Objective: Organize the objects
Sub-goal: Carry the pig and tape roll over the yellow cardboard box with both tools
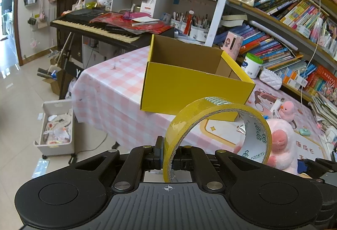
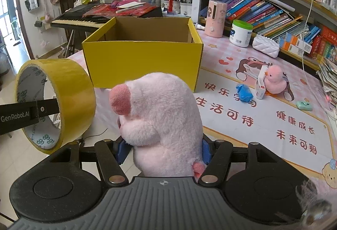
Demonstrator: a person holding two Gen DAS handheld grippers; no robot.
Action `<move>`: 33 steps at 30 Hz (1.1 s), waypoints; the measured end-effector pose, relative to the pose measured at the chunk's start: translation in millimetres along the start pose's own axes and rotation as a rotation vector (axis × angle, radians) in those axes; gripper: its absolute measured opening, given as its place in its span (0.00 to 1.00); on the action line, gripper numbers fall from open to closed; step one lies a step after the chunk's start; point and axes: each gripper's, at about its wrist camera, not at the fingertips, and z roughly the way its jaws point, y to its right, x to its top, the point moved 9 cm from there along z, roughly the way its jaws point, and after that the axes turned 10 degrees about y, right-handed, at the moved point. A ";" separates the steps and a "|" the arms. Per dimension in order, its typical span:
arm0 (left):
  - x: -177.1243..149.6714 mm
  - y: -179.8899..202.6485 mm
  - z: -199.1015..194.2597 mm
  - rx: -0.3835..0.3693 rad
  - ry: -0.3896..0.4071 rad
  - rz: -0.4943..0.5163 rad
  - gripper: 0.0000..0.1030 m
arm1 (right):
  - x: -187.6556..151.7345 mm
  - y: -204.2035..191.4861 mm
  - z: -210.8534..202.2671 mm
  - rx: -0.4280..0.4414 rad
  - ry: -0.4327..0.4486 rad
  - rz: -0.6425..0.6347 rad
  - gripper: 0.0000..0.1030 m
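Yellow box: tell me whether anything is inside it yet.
Cannot tell: the box shows only bare inner walls; its floor is hidden in both views.

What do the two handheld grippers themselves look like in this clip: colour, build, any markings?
Both are matte black plastic. Left gripper: ribbed grey-black deck with a small crosshair mark, round pads either side, linkage arms with silver rivets. Right gripper: same build, but blue pads on its fingers. White "GenRobot.AI" lettering shows on the left one's side.

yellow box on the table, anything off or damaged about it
Nothing stands out. The yellow box sits upright and open-topped on the pink tablecloth, walls straight with no visible dents or tears; what shows of its inside looks empty, though its floor is hidden in both views.
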 end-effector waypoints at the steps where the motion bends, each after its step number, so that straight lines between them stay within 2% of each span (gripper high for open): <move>1: -0.6 -0.5 -0.5 0.000 -0.001 -0.001 0.05 | -0.4 -1.0 -0.6 0.000 -0.002 -0.001 0.59; 6: 0.0 -1.3 -3.6 -0.005 0.004 -0.004 0.05 | -0.3 -2.2 -1.5 -0.001 0.000 -0.003 0.59; 16: 23.3 -1.0 -9.6 0.004 0.082 0.005 0.05 | 18.2 -5.5 -2.2 0.010 0.054 -0.017 0.59; 26: 64.1 6.7 7.4 0.005 0.161 0.004 0.05 | 70.7 0.7 10.3 0.022 0.157 -0.010 0.59; 33: 92.2 10.8 34.3 0.036 0.200 -0.006 0.05 | 112.2 9.6 39.3 0.048 0.198 -0.017 0.59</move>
